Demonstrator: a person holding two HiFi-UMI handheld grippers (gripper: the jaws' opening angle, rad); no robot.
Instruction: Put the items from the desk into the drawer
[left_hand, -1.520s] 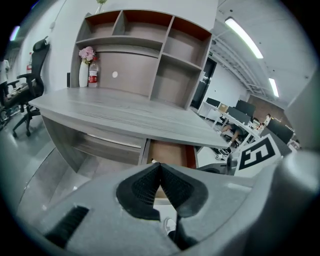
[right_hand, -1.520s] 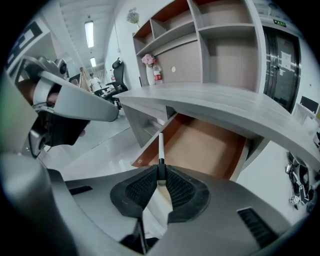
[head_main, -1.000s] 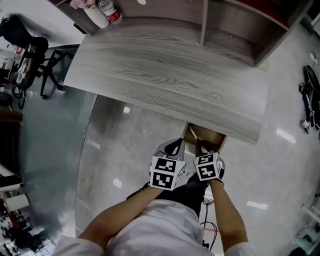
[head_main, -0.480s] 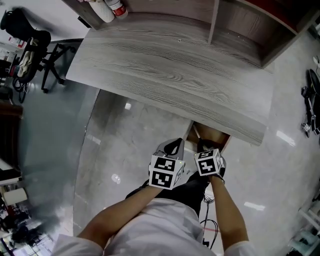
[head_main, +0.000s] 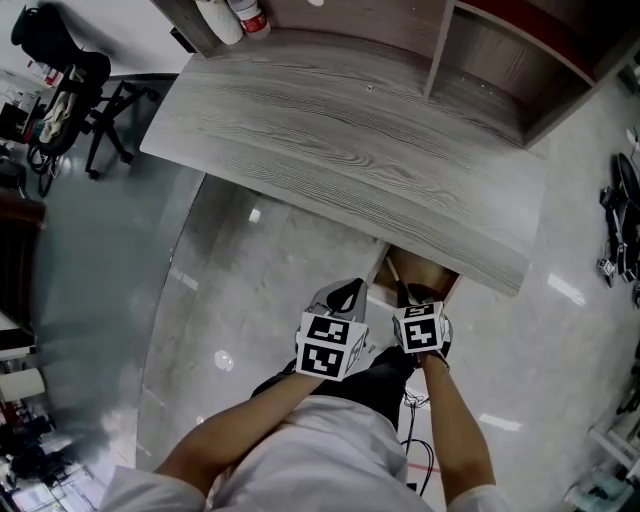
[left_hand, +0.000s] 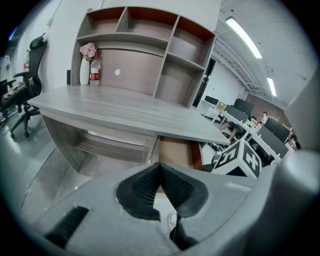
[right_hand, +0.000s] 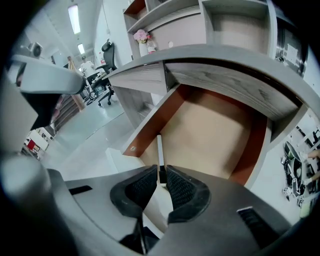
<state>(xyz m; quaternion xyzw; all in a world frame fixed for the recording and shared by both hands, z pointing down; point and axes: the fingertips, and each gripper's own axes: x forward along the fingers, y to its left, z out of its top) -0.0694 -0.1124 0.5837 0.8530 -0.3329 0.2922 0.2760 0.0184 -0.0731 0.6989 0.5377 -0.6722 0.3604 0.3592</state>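
Observation:
The drawer stands open under the grey wood desk, at the right end of its front edge. It has red-brown sides and a bare tan bottom. My right gripper hovers at the drawer's near left corner. It is shut on the black end of a thin white pen that points into the drawer. In the head view the right gripper sits just before the drawer. My left gripper hangs beside it over the floor. Its jaws are shut on nothing.
A white vase of pink flowers and a red-labelled bottle stand at the desk's back left corner. A shelf unit rises along the back. An office chair stands to the left, and black gear lies on the floor at right.
The head camera has drifted, so the desk sits a little more to the right in the picture. Both grippers keep about the same place in front of the open drawer.

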